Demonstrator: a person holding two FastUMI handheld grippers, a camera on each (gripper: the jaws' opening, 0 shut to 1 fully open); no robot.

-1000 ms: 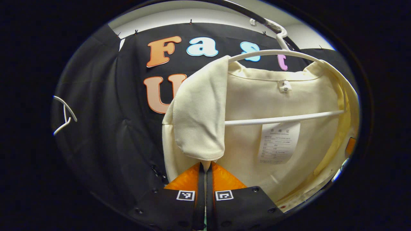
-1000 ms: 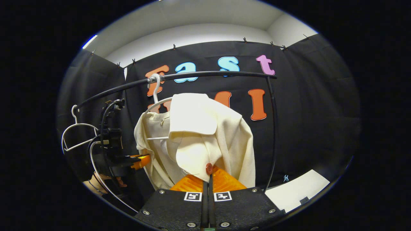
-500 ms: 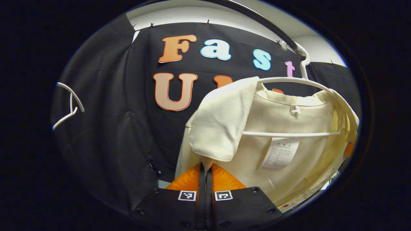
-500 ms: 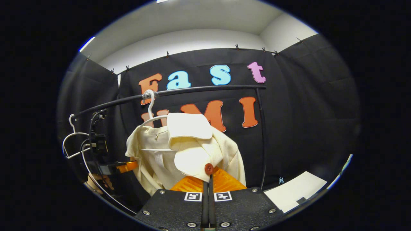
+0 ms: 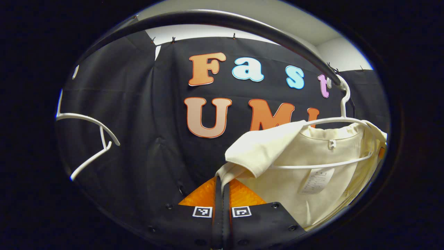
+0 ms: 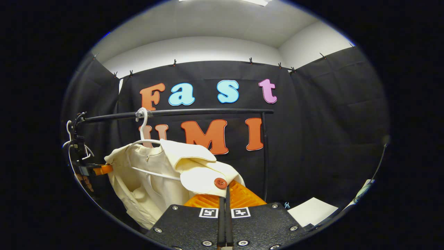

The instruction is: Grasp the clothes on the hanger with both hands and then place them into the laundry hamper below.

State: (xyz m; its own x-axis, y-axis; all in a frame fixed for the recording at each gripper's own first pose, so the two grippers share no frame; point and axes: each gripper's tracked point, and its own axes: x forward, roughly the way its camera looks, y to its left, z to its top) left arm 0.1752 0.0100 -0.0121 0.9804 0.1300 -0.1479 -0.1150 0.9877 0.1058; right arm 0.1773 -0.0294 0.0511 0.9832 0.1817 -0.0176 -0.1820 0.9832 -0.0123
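- Left hand-held gripper [image 5: 222, 180] pinches the cream jacket [image 5: 312, 173] by its front edge.
- Right hand-held gripper [image 6: 224, 190] pinches the jacket beside its red button [image 6: 220, 183].
- Jacket hangs on the white hanger [image 6: 142, 139].

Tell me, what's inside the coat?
Inside the cream coat hangs a white hanger, its hook over the black rail. A small neck tag and a paper label show on the lining. The cloth covers the hanger's shoulder ends.
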